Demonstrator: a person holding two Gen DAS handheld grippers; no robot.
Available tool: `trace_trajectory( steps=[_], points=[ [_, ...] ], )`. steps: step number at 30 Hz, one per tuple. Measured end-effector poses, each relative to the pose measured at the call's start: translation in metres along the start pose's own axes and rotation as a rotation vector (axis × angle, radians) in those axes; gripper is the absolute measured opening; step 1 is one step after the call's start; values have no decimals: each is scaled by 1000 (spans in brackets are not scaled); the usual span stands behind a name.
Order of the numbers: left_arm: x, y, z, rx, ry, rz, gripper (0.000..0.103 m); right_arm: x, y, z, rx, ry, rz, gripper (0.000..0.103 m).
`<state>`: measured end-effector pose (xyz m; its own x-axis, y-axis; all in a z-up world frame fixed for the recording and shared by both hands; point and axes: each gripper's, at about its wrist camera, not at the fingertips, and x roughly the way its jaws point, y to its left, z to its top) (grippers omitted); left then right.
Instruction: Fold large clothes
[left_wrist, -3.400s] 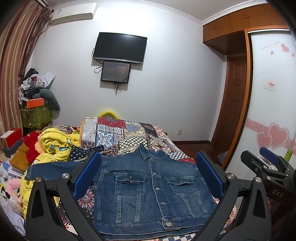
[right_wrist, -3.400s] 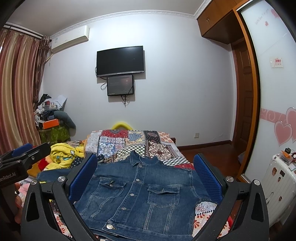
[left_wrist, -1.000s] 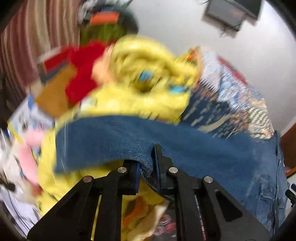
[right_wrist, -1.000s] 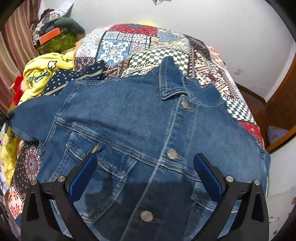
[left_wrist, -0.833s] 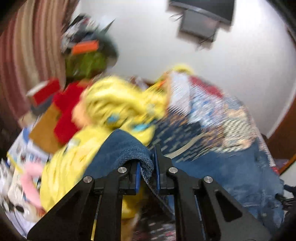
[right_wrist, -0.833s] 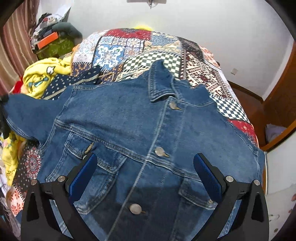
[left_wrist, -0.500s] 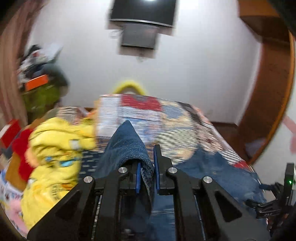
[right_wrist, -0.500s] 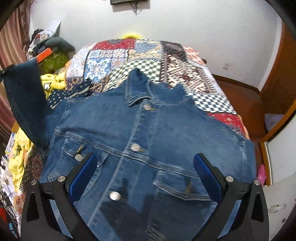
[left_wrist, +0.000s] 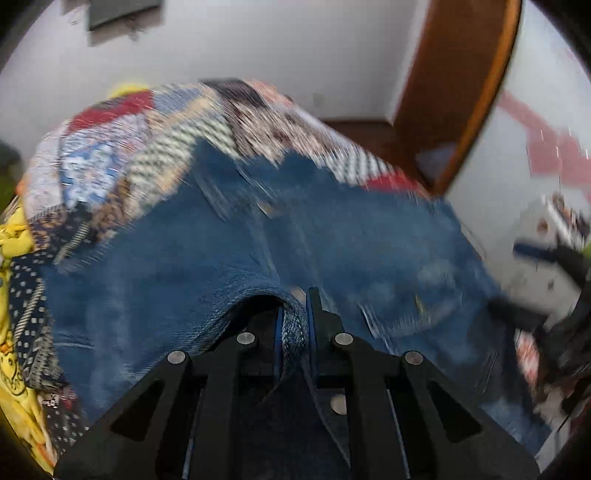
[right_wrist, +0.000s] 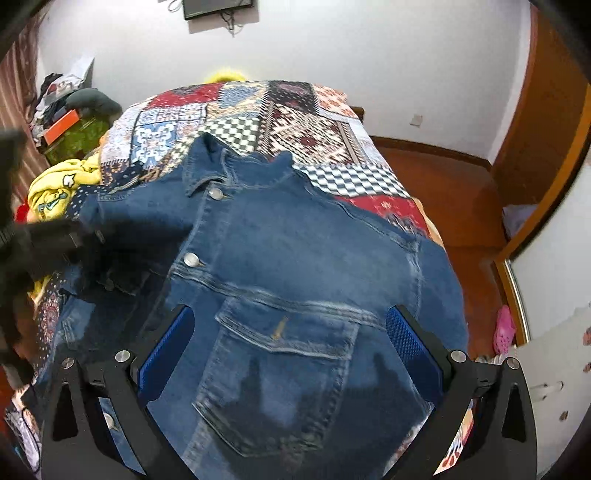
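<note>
A bed under a patchwork quilt (right_wrist: 295, 114) filled the middle of both views, its checkered and red panels running toward the white wall at the top of the frame. Spread flat on it, front up, lay the denim jacket (right_wrist: 295, 251), collar toward the upper centre of the right wrist view and a buttoned chest pocket (right_wrist: 284, 354) in the lower middle. In the left wrist view the picture was smeared with motion blur, yet the jacket still covered the centre, with a raised sleeve (left_wrist: 236, 306) of it arching up from the left into the bottom centre. A crumpled yellow garment (right_wrist: 59, 188) sat at the left edge of the bed, beside the jacket's shoulder. The right gripper (right_wrist: 288, 354) hung over the pocket with its blue-padded fingers standing wide apart — nothing between them but the cloth below, which they did not visibly touch. The left gripper (left_wrist: 294, 328) was pinched together on the sleeve's edge, a thin fold of denim caught between its pads; it also showed as a dark blur at the left edge of the right wrist view. Silver buttons (right_wrist: 191, 259) ran down the placket.
</note>
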<state>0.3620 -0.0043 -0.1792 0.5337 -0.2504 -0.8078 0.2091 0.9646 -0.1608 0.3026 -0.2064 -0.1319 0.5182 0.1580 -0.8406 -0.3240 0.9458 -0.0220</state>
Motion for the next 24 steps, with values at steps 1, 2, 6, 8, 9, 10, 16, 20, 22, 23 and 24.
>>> trace_trajectory(
  steps=[1, 2, 6, 8, 9, 10, 16, 20, 22, 23, 24],
  points=[
    [8, -9, -6, 26, 25, 9, 10, 1, -4, -3, 8, 7, 0, 103],
    [14, -15, -12, 44, 49, 17, 10, 1, -7, -5, 12, 12, 1, 103],
    [29, -20, -27, 50, 122, 12, 13, 0, -12, -12, 21, 28, 2, 103],
    [30, -21, -34, 54, 153, 1, 16, -1, -11, -13, 17, 28, 0, 103],
    [27, -21, -37, 56, 158, -2, 22, -2, -9, -14, 12, 27, -1, 103],
    [25, -20, -38, 60, 162, -7, 28, -3, -7, -13, 4, 24, 2, 103],
    [-20, 4, -49, 44, 107, -9, 55, -11, 21, -5, -77, -6, 30, 103],
    [-58, 41, -62, -3, 48, 59, 64, -17, 49, 3, -154, -44, 45, 103],
    [-77, 63, -72, -36, 13, 126, 68, -18, 68, 8, -205, -65, 59, 103],
    [-85, 77, -77, -54, 2, 170, 71, -18, 77, 9, -227, -71, 65, 103],
    [-91, 86, -80, -67, -4, 197, 71, -16, 86, 11, -252, -75, 74, 103]
  ],
)
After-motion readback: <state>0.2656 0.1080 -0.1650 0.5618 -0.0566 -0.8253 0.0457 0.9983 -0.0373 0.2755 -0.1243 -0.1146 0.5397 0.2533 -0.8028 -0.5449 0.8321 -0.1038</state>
